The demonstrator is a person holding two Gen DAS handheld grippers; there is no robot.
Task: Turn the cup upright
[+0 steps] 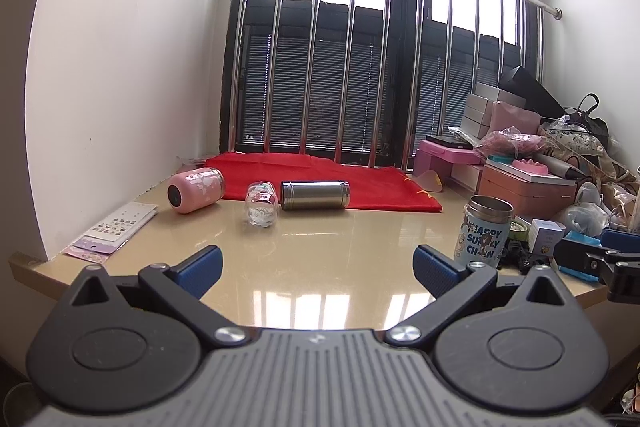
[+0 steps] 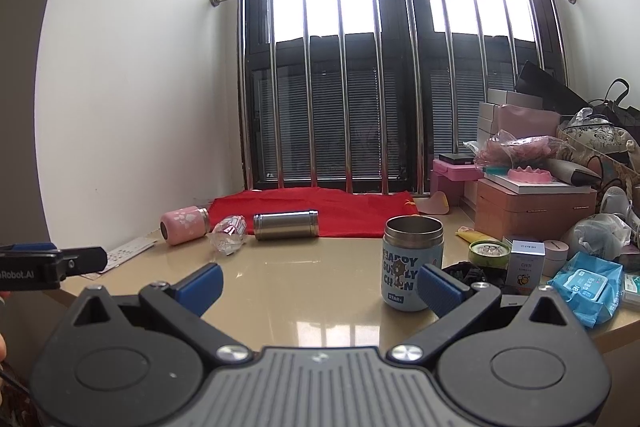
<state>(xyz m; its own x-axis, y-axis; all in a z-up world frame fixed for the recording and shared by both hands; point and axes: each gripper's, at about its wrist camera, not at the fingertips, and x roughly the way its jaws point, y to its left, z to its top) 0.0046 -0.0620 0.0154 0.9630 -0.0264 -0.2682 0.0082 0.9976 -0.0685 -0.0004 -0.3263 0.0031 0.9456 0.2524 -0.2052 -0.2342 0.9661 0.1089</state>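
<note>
Three cups lie on their sides at the far left of the beige table (image 1: 320, 251): a pink cup (image 1: 195, 189), a clear glass cup (image 1: 262, 203) and a steel cup (image 1: 315, 195) at the red cloth's edge. A blue cartoon cup (image 1: 485, 231) stands upright at the right. They show in the right wrist view too: pink (image 2: 184, 225), glass (image 2: 229, 233), steel (image 2: 286, 225), blue (image 2: 412, 263). My left gripper (image 1: 318, 267) is open and empty over the near table edge. My right gripper (image 2: 320, 285) is open and empty, its right finger just in front of the blue cup.
A red cloth (image 1: 328, 175) lies at the back by the window bars. Sticker sheets (image 1: 116, 227) lie at the left edge. Boxes, bags and packets (image 2: 560, 211) crowd the right side. A blue wipes pack (image 2: 584, 285) lies near the front right.
</note>
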